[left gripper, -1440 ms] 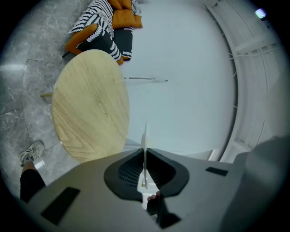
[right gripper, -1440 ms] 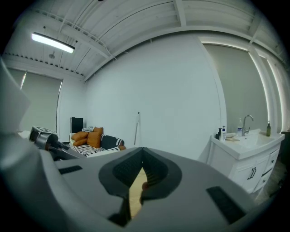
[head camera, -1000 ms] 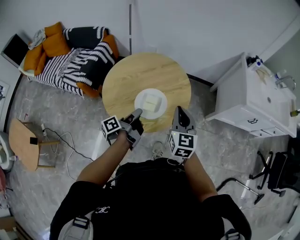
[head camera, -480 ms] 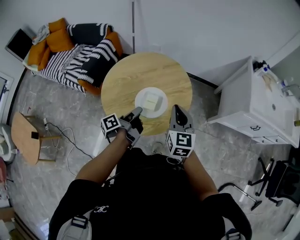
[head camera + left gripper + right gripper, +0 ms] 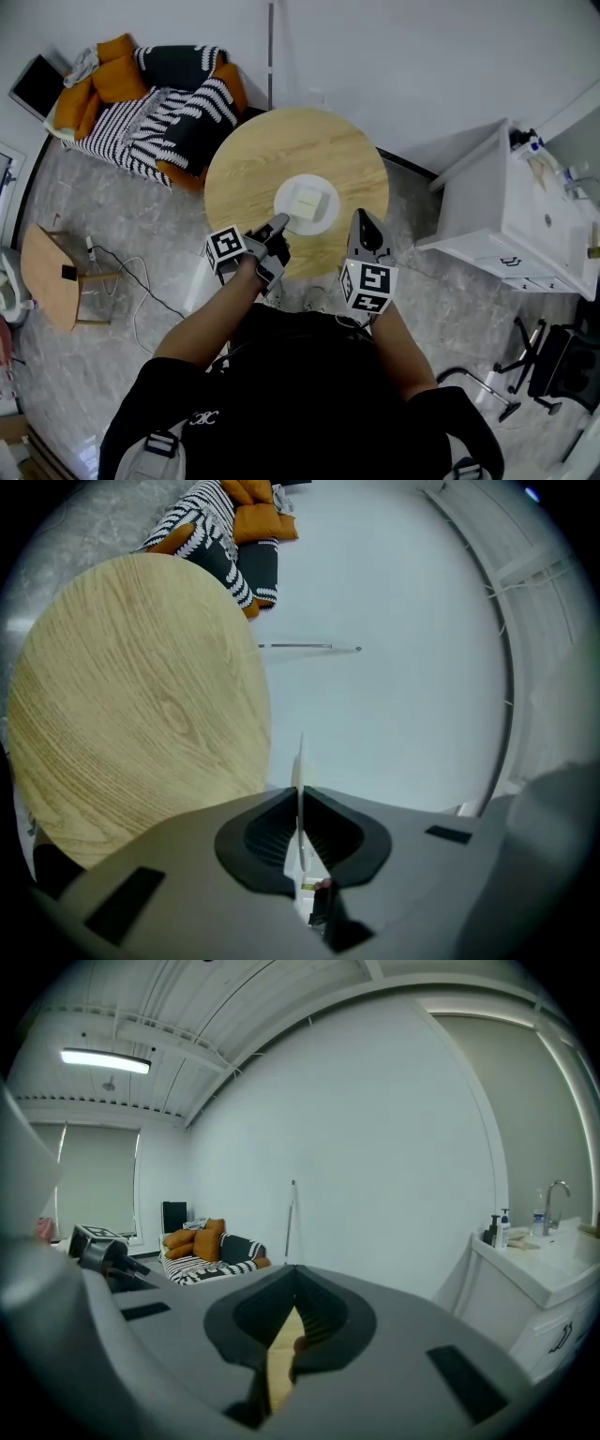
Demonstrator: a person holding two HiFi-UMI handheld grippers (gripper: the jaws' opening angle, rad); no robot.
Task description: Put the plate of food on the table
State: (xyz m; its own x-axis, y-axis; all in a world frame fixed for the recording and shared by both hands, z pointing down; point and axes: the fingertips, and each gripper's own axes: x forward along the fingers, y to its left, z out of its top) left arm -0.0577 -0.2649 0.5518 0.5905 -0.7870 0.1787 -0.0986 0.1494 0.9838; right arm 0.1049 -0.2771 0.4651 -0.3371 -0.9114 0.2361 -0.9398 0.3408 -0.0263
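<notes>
A white plate [image 5: 307, 204] with a pale square piece of food [image 5: 307, 201] is over the near part of the round wooden table [image 5: 272, 155]. My left gripper [image 5: 279, 224] is shut on the plate's near-left rim. In the left gripper view the rim [image 5: 299, 766] shows edge-on as a thin white line between the jaws, with the table [image 5: 131, 696] to its left. I cannot tell whether the plate rests on the wood or hangs just above it. My right gripper [image 5: 362, 218] is at the table's near-right edge, apart from the plate, shut with nothing in it [image 5: 292, 1275].
A sofa [image 5: 155, 103] with orange cushions and a striped blanket stands behind the table at the left. A white sink cabinet [image 5: 511, 211] is at the right. A small wooden side table [image 5: 49, 281] and a floor cable [image 5: 131, 286] lie at the left, a black chair base [image 5: 553, 361] at the right.
Almost nothing: the head view has shifted slightly. The left gripper still holds the plate's rim and the right gripper stays beside it.
</notes>
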